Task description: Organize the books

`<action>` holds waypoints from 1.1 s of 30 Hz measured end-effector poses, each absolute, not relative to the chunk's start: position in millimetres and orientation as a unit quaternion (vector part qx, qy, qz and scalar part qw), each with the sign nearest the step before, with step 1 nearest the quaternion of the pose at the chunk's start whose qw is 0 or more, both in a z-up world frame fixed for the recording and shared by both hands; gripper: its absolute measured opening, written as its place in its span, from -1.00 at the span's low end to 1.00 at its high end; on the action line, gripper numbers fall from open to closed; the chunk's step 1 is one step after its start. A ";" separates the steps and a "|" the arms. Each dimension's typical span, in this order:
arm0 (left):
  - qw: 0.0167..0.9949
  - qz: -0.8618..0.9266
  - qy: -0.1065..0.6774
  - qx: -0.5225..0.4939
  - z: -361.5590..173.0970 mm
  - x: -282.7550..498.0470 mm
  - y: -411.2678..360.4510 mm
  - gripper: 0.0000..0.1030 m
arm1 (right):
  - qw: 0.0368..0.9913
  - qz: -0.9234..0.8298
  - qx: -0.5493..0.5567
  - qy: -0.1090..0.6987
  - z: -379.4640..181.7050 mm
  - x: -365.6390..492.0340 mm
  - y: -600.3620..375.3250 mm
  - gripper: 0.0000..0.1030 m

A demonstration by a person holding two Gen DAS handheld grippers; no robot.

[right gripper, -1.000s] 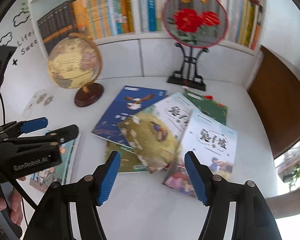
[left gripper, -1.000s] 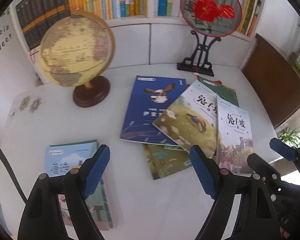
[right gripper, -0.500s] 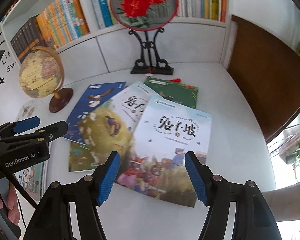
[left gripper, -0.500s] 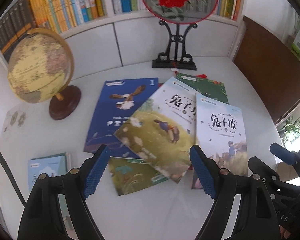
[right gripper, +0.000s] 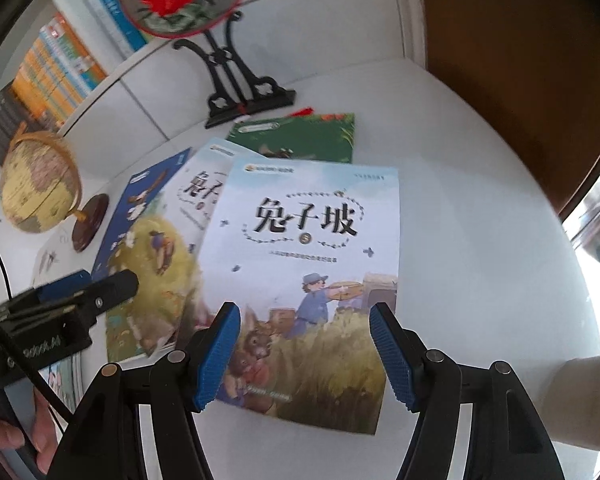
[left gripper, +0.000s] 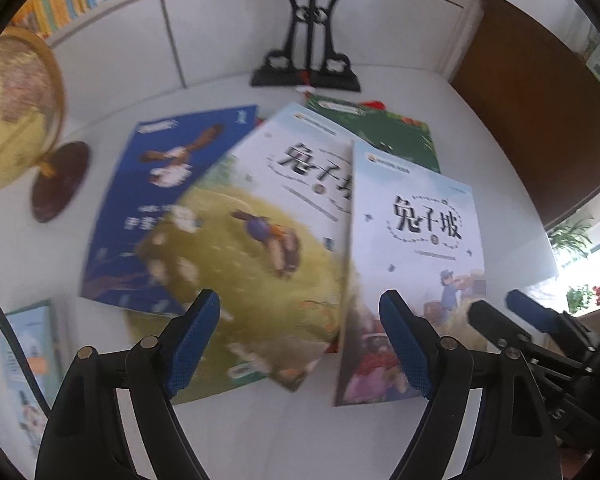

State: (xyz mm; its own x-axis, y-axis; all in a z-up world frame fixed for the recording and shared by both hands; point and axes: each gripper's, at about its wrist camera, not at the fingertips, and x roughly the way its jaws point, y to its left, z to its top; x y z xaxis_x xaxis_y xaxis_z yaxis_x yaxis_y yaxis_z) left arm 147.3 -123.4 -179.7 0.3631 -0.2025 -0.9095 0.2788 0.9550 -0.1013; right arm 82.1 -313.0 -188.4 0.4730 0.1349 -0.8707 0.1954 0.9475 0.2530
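Ahead of both your claws lies the white round table, backed by the white bookshelf packed with upright book spines. On the table, beyond your left gripper and off to its left, stands the tan globe on a dark wooden base; straight ahead of it, past the books, is the black stand of the round red-flower embroidered fan.

The loose books lie in an overlapping spread directly in front of both claws. The pale-blue paperback with a rabbit and a worker on its cover lies on top, right beneath and ahead of your right gripper, its near edge between the 2 blue pads. To its left, partly under it, is the yellow-green meadow-cover paperback, just ahead of your left gripper. Further left, beneath that one, is the dark-blue paperback with a bird. Beyond the pile, nearest the fan stand, is the dark-green paperback. A light-teal book lies apart at the far left of your left gripper, blurred.

Both claws stand wide apart, holding nothing, above the table.
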 end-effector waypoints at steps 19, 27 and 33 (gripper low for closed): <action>0.786 -0.228 0.574 -0.002 -209.6 159.4 -154.3 0.04 | 0.824 0.009 0.225 0.520 -233.8 96.4 -346.7 0.45; 0.796 -0.169 0.581 -0.019 -207.0 148.3 -115.7 -0.22 | 0.802 0.068 0.288 0.519 -236.2 97.6 -340.4 0.48; 0.801 -0.104 0.589 -0.022 -208.4 142.0 -76.1 -0.23 | 0.794 0.140 0.280 0.521 -234.7 106.9 -300.5 0.47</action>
